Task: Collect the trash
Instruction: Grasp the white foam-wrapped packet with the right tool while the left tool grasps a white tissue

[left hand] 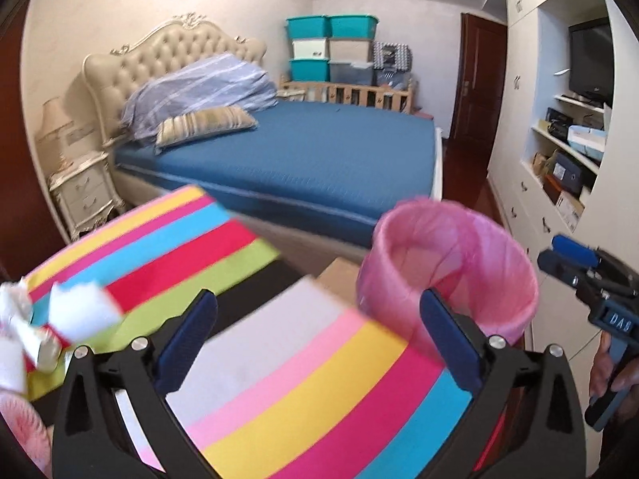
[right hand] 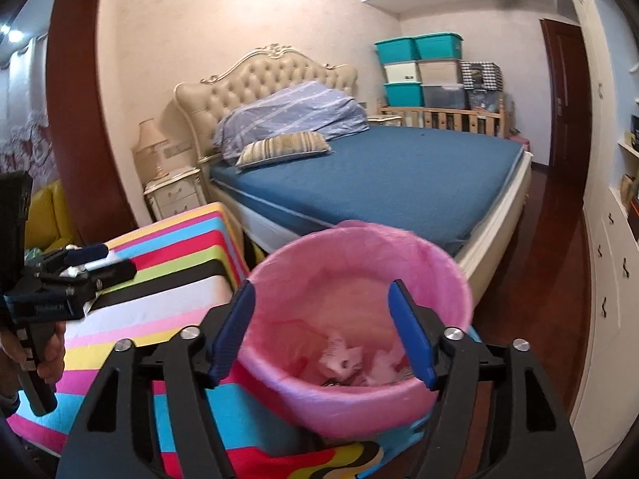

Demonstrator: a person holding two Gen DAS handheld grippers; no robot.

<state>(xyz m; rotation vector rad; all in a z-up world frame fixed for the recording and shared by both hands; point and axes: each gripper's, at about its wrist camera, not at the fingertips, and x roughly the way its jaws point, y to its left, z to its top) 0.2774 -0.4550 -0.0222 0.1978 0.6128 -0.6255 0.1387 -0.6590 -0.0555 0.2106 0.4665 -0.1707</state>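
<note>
Striped cloth [left hand: 303, 379] in bright bands of white, pink, yellow, magenta and blue fills the space right under the left gripper [left hand: 317, 339], whose dark blue fingers [left hand: 187, 343] stand wide apart with nothing between them. This cloth covers the desk [right hand: 131, 319] and drapes down over its edge.

Behind it, the biggest thing in the room is the bed [left hand: 303, 159] with a blue sheet, a tufted cream headboard [right hand: 267, 76], a rumpled blue-striped duvet [right hand: 291, 119] and a striped pillow [left hand: 205, 123]. A white built-in cabinet [left hand: 515, 183] runs along the right wall, with a dark television [left hand: 591, 60] in its shelving. Stacked teal and grey storage bins [left hand: 331, 48] stand in the far corner behind a wooden crib rail [left hand: 359, 94]. A cream nightstand [left hand: 84, 191] with a lamp [right hand: 149, 147] stands beside the headboard.

Next in size, the bin [right hand: 359, 359], lined with a pink bag, stands just beside the desk, on its right. The right gripper [right hand: 323, 335] hangs over its opening, fingers [right hand: 411, 339] spread apart and holding nothing. Crumpled white trash [right hand: 347, 359] lies at the bottom of the bin.

More crumpled white paper [left hand: 80, 311] lies on the cloth at the far left of the left wrist view, well apart from the bin, and blurred. From the right wrist view, the left gripper's fingertips show white patches, too small to make out.
</note>
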